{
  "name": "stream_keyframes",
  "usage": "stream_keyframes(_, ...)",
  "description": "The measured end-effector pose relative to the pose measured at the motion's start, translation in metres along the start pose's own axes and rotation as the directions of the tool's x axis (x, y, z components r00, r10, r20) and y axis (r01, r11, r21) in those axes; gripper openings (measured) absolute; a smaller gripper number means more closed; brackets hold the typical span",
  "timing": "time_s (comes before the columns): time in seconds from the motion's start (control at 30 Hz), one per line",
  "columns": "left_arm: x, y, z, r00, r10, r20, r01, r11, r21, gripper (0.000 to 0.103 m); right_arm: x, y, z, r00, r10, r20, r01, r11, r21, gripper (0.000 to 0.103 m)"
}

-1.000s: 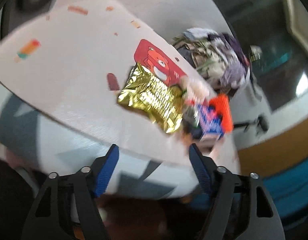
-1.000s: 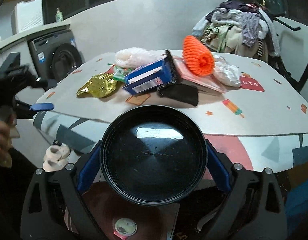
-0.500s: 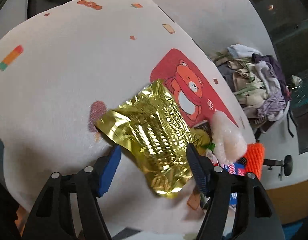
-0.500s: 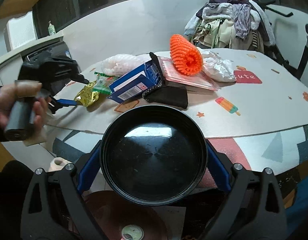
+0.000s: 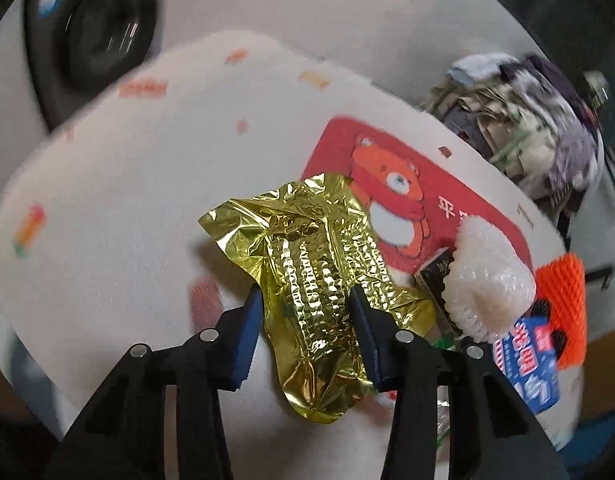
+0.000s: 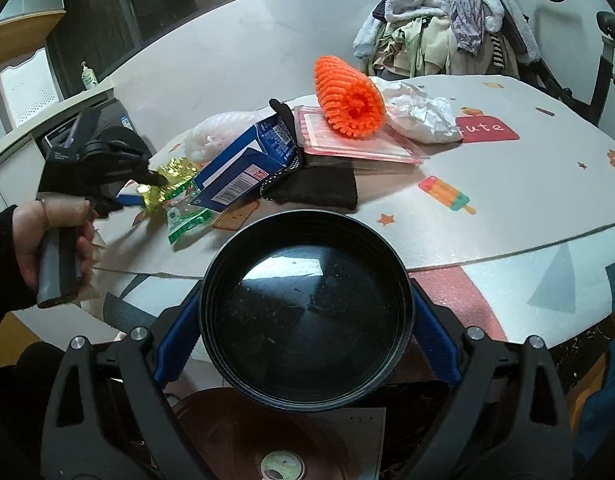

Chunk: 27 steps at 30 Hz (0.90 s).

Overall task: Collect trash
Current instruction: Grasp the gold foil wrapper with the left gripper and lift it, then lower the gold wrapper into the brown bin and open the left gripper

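Note:
A crumpled gold foil wrapper (image 5: 315,276) lies on the round white table (image 5: 127,208). My left gripper (image 5: 307,304) has its jaws around the wrapper's lower half, both pads against the foil. It also shows in the right wrist view (image 6: 141,188), at the gold wrapper (image 6: 167,184). My right gripper (image 6: 305,312) is shut on a round black bowl (image 6: 305,316), held in front of the table's near edge. On the table lie a blue carton (image 6: 247,164), an orange foam net (image 6: 347,100), a white foam net (image 5: 487,276) and a green packet (image 6: 187,220).
A black cloth (image 6: 315,188), a pink packet (image 6: 355,140) and a white crumpled bag (image 6: 419,114) lie mid-table. A clothes pile (image 6: 447,32) stands behind the table. A washing machine (image 5: 95,36) is at the far left. A brown stool (image 6: 243,436) is below the bowl.
My left gripper has moved in over the table and its jaws have closed in on the gold wrapper. The right gripper holds the bowl almost still, a little nearer the table.

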<state>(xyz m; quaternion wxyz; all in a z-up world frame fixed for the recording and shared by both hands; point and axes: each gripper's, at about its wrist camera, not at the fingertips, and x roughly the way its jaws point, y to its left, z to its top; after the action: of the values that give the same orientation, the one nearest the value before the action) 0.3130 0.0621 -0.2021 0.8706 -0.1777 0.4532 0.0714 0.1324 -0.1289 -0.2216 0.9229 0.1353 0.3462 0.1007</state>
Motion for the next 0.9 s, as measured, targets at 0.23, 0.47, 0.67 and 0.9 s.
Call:
stream_keyframes(0.23,-0.053,0.001,0.014,0.989,-0.018,0.144,-0.017,0.971,0.24,0.042,0.002,0.005,-0.001,1.0,-0.009,0.001,0.009,1.0,-0.023,0.092)
stream_keyframes(0.47,-0.101,0.012,-0.013,0.979,-0.09,0.18,0.021,0.935,0.353,0.042,-0.002,0.02,-0.005,1.0,-0.013,0.005,0.013,0.995,-0.096,0.092)
stream_keyframes(0.67,-0.136,0.019,-0.054,0.969,-0.187,0.163,0.101,0.897,0.43,0.042,-0.017,0.039,-0.007,1.0,0.007,0.025,-0.003,0.987,-0.159,0.092)
stream_keyframes(0.9,-0.173,0.014,-0.117,0.946,-0.299,0.126,0.177,0.8,0.573,0.043,-0.05,0.055,-0.003,0.997,0.025,0.072,-0.011,0.982,-0.187,0.092)
